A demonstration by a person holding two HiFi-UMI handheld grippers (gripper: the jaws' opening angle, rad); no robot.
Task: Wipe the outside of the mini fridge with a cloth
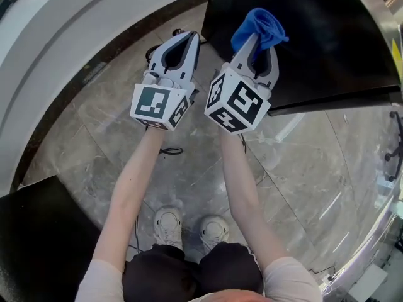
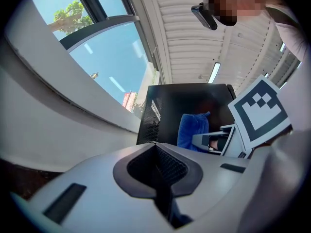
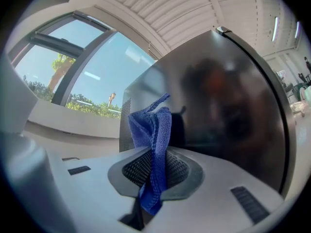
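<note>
Blue cloth (image 3: pixel 151 125) clamped in right gripper (image 3: pixel 153 152) at black mini fridge (image 3: pixel 228 106); left gripper (image 2: pixel 155 147) closed, empty; only head view shows floor (image 1: pixel 296 168).

Bright daylight is admitted through the windows (image 3: pixel 73 67), glare streaks are thrown across the polished floor (image 1: pixel 302 156), a blurred reflection is carried on the glossy mini fridge (image 3: pixel 228 96), and both gripper views are bent and darkened at the edges.
</note>
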